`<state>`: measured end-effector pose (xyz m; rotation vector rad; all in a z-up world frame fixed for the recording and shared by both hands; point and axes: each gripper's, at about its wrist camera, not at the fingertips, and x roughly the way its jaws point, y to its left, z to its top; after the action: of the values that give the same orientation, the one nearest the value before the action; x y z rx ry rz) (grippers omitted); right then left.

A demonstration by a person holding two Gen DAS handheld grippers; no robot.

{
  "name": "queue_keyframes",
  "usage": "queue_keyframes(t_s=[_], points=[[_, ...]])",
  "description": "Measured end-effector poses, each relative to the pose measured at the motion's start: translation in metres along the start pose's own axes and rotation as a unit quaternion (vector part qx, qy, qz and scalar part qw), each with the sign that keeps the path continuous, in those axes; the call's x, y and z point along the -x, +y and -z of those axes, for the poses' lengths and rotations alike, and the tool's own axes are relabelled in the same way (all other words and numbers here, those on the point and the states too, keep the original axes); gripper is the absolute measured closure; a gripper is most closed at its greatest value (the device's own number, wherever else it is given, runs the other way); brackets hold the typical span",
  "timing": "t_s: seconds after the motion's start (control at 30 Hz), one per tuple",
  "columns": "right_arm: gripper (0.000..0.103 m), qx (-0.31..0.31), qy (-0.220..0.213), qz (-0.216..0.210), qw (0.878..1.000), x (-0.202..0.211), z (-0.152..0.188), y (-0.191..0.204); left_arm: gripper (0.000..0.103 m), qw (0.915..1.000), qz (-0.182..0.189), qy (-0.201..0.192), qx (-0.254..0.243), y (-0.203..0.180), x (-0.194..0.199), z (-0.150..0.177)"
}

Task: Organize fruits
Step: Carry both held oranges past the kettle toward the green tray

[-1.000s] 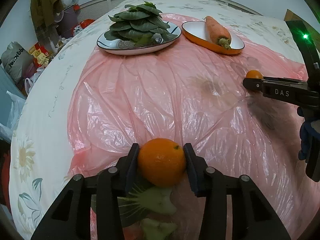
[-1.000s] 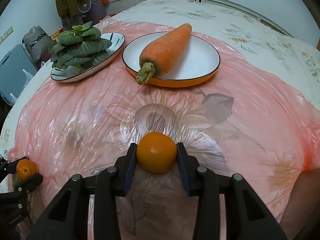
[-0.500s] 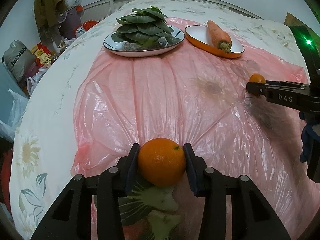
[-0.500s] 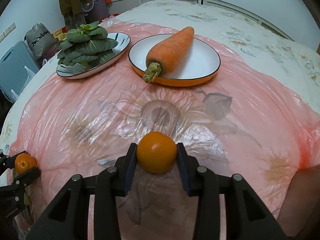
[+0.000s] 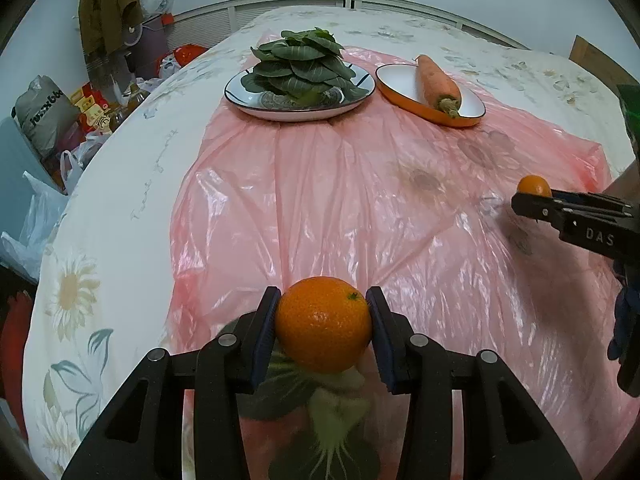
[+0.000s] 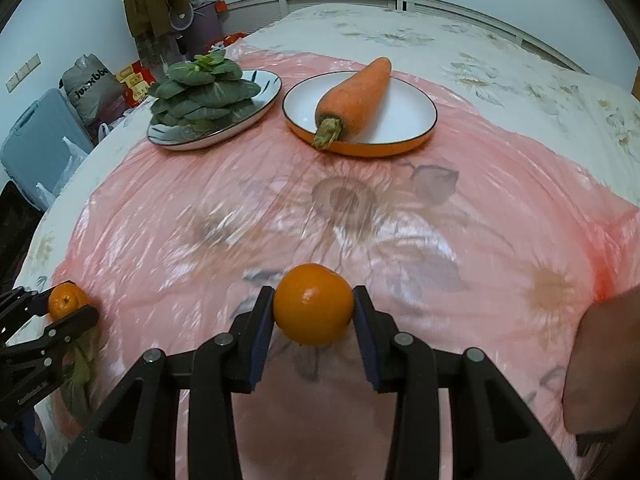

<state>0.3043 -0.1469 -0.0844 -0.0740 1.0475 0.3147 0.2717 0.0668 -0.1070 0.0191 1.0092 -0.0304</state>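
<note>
My left gripper point(image 5: 323, 334) is shut on an orange point(image 5: 323, 330) and holds it above the near edge of the pink plastic sheet point(image 5: 320, 200). A loose leafy green point(image 5: 320, 412) lies on the sheet under it. My right gripper point(image 6: 314, 306) is shut on a second orange point(image 6: 314, 304), lifted above the sheet. The right gripper with its orange point(image 5: 534, 186) also shows at the right of the left wrist view. The left gripper's orange point(image 6: 66, 300) shows at the left of the right wrist view.
At the far side stand a plate of stacked green leaves point(image 5: 298, 68) and an orange-rimmed white plate point(image 6: 400, 120) holding a carrot point(image 6: 354, 96). The floral cloth point(image 5: 100, 220) covers the table. Bags and clutter point(image 5: 48, 112) lie on the floor at the left.
Both grippers, each still holding its orange, have drawn back and risen from the plates, which now look farther away.
</note>
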Motion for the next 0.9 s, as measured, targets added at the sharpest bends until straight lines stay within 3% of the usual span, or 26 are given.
queue_keyframes(t_s=[0.5,0.9], points=[[0.038,-0.027,0.006,-0.036,0.999,0.063,0.065,0.004,0.065,0.9998,0.004,-0.003,-0.021,-0.019,0.043,0.023],[0.038,-0.050,0.008,-0.046,0.998,0.114,0.113,-0.020,0.065,0.9980,0.024,-0.001,-0.058,-0.076,0.070,0.030]])
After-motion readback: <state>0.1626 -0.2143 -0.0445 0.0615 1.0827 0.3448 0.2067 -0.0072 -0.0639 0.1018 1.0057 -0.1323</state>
